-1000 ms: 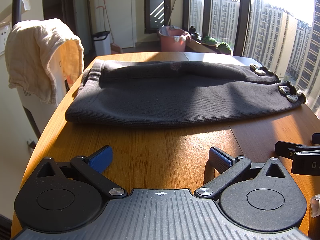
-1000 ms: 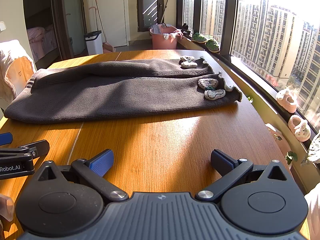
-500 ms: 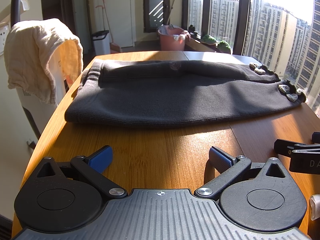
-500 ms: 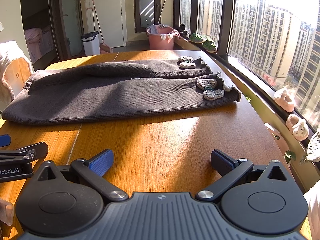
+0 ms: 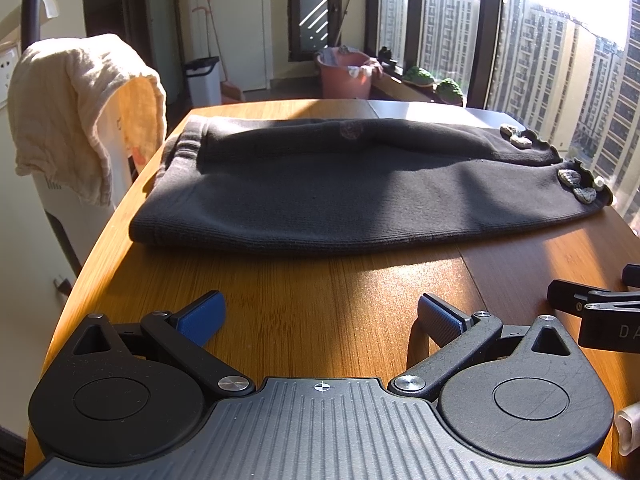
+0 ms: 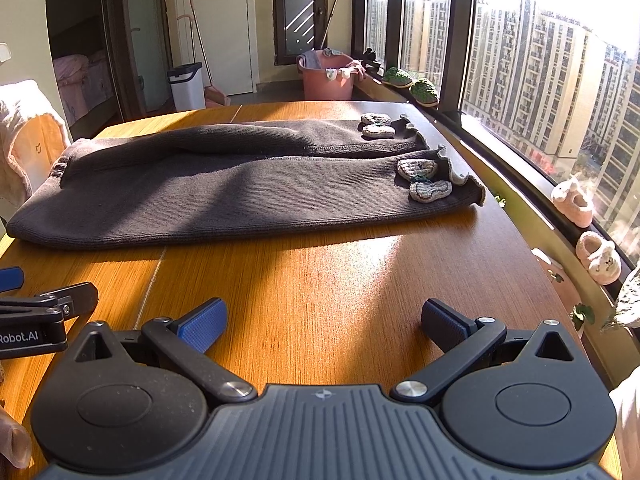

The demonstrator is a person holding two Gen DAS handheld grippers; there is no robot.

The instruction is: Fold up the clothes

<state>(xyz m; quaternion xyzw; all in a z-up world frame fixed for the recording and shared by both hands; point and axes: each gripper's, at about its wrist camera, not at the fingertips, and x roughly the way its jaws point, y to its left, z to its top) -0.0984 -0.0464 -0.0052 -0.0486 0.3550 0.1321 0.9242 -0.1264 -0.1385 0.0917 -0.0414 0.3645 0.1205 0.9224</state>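
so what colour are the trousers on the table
Dark grey trousers, clearest in the right wrist view.

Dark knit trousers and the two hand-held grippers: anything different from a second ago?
Nothing visibly changed. The trousers lie flat on the table, untouched; the left hand-held gripper and right hand-held gripper remain open and empty above the wood.

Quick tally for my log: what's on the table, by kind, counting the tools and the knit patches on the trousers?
Trousers: 1
Knit patches: 4
Tools, left and right, both open over the table: 2
Total: 7
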